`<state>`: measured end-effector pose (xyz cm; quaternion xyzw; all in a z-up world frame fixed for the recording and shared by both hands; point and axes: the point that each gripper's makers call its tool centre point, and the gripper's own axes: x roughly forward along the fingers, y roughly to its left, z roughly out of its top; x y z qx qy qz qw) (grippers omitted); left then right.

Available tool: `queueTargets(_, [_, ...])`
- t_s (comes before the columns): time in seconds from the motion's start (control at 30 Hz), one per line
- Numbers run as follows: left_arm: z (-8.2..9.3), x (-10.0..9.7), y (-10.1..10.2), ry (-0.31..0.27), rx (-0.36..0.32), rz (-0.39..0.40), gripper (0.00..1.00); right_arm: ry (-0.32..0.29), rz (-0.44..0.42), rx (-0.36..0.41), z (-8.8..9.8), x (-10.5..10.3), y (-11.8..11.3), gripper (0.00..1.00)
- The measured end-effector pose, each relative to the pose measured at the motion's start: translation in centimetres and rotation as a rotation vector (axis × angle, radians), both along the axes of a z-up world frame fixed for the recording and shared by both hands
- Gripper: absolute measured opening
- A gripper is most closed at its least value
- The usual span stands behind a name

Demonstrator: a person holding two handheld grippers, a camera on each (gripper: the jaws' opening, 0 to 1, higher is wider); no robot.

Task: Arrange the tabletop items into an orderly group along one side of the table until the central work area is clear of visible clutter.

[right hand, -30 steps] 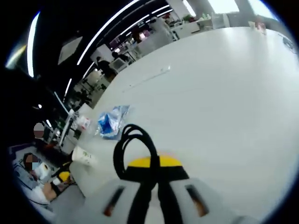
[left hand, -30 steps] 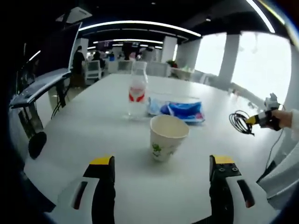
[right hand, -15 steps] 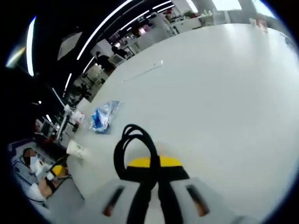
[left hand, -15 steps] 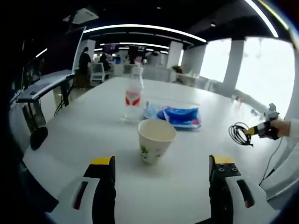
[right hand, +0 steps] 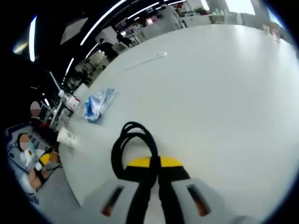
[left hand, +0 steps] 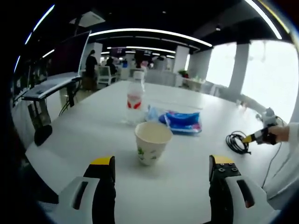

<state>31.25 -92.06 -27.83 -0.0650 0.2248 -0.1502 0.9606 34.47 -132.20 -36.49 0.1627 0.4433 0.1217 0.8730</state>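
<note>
Midway, by judgement: right gripper (right hand: pixel 152 169) pinches cable (right hand: pixel 132 147) w/ jaws pressed together, low over table (right hand: pixel 224 93); left gripper (left hand: pixel 161 170) spread, empty, before cup (left hand: pixel 152 142); bottle (left hand: pixel 135 100) & bag (left hand: pixel 183 121) grouped beyond.

Left gripper (left hand: pixel 161 168) fingers (left hand: pixel 103 175) spread wide, level. Right gripper (right hand: pixel 150 164) fingers closed together, extended forward.

Handheld grippers with yellow-tipped black jaws

The left gripper (left hand: pixel 162 169) and right gripper (right hand: pixel 155 164) are built with pale grey bodies, dark slots, and small screws.
</note>
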Motion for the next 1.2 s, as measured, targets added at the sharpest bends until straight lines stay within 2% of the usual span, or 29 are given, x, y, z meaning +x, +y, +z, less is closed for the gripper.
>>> queueTargets(0.23, [1.4, 0.7, -1.8, -0.037, 0.079, -0.082, 0.79, 0.006, -0.010, -0.038, -1.3, 0.7, -0.5, 0.02])
queueTargets(0.43, [3.4, 3.2, -3.6, -0.084, 0.070, -0.125, 0.80, -0.024, 0.082, -0.205, -0.8, 0.0, -0.1, 0.04])
queueTargets(0.73, [4.8, 6.4, -5.5, -0.118, 0.047, -0.124, 0.80, -0.039, 0.113, -0.247, -0.8, 0.0, -0.3, 0.09])
queueTargets(0.77, [4.8, 6.6, -5.7, -0.116, 0.048, -0.130, 0.80, -0.045, 0.129, -0.271, -0.8, 0.0, -0.4, 0.12])
queueTargets(0.83, [4.8, 7.0, -6.1, -0.111, 0.049, -0.141, 0.80, -0.058, 0.135, -0.337, -0.5, 0.1, -1.0, 0.33])
queueTargets(0.9, [5.0, 7.4, -6.4, -0.105, 0.048, -0.148, 0.81, -0.089, 0.111, -0.346, 0.3, 0.4, -0.9, 0.46])
queueTargets(0.97, [5.1, 7.9, -6.5, -0.102, 0.048, -0.152, 0.81, -0.123, 0.097, -0.361, 1.1, 0.8, -1.3, 0.53])
queueTargets(1.0, [4.9, 8.2, -6.5, -0.085, 0.048, -0.157, 0.81, -0.152, 0.083, -0.363, 1.6, 1.3, -1.4, 0.62])
queueTargets(1.03, [4.7, 8.3, -6.5, -0.063, 0.052, -0.161, 0.81, -0.145, 0.084, -0.349, 1.6, 1.2, -1.3, 0.68])
queueTargets(1.07, [4.4, 8.4, -6.5, -0.036, 0.059, -0.166, 0.80, -0.134, 0.044, -0.325, 1.9, 1.3, -1.3, 0.72])
queueTargets(1.1, [4.2, 8.7, -6.3, -0.018, 0.081, -0.165, 0.79, -0.139, 0.051, -0.321, 2.1, 1.3, -1.2, 0.73])
queueTargets(1.13, [4.2, 9.0, -6.2, -0.018, 0.088, -0.163, 0.78, -0.157, 0.048, -0.308, 2.3, 1.5, -1.2, 0.71])
queueTargets(1.2, [4.5, 9.7, -6.1, -0.008, 0.060, -0.152, 0.79, -0.177, 0.040, -0.276, 2.6, 1.9, -1.0, 0.69])
